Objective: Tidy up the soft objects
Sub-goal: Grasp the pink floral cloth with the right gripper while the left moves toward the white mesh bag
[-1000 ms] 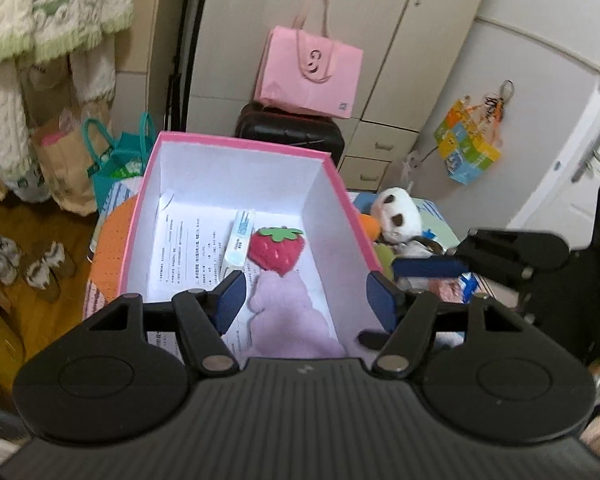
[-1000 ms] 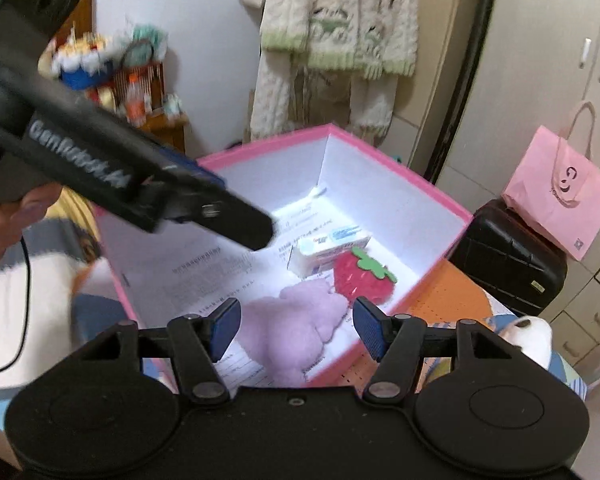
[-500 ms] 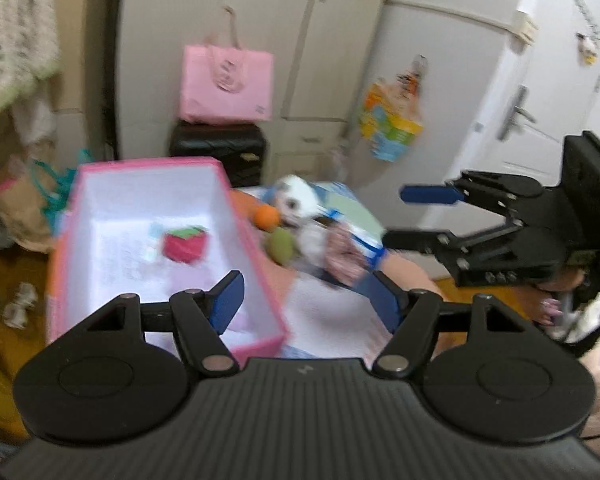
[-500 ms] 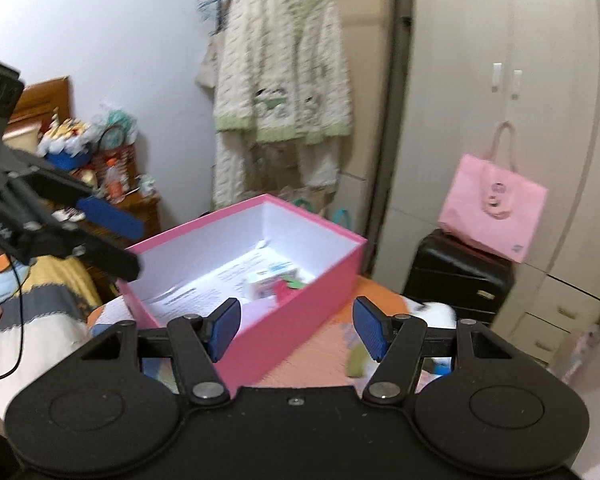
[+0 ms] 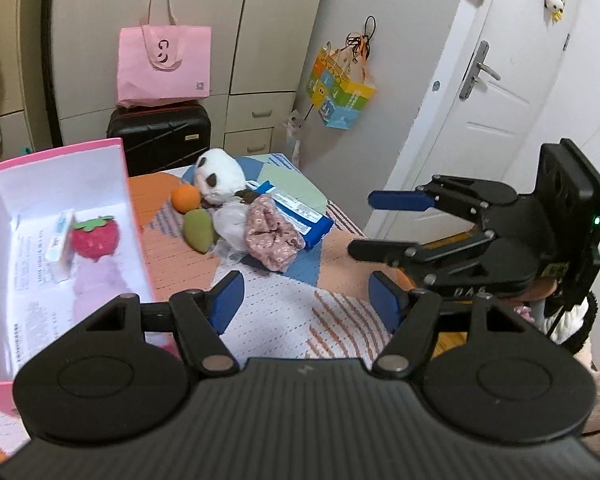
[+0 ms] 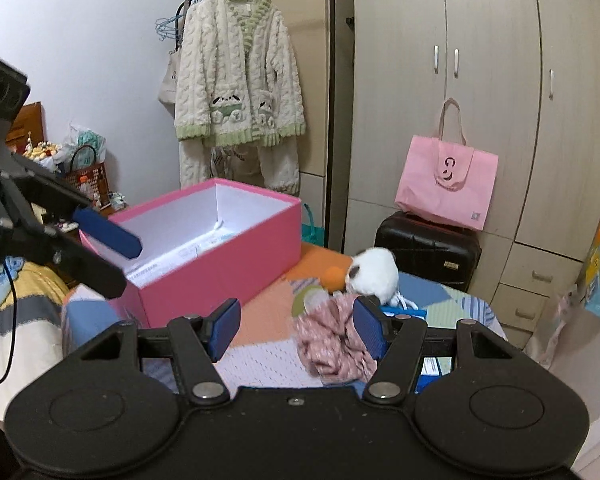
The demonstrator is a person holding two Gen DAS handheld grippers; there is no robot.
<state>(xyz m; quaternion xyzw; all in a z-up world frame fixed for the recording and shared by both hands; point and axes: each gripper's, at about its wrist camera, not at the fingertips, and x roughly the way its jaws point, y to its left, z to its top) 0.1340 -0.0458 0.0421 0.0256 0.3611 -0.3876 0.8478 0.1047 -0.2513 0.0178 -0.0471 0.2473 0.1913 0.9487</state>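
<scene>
The bed [image 5: 284,312] with its patchwork cover carries the pink box [image 6: 236,256], which already holds a strawberry [image 5: 94,236], a pale purple plush [image 5: 100,284] and a small carton [image 5: 60,240]. Near the box lie the pieces not yet sorted: a panda [image 5: 220,176], a floral cloth [image 5: 274,236], a green plush [image 5: 198,230] and an orange ball [image 5: 185,197]. The left gripper [image 5: 306,300] hangs over bare cover, fingers wide apart and empty. The right gripper [image 6: 296,326] is just as wide and empty, its right pad close to the cloth. The pile is tangled: I'd guess a careless pinch at the cloth drags its neighbours along, or nudges the ball off the bed.
</scene>
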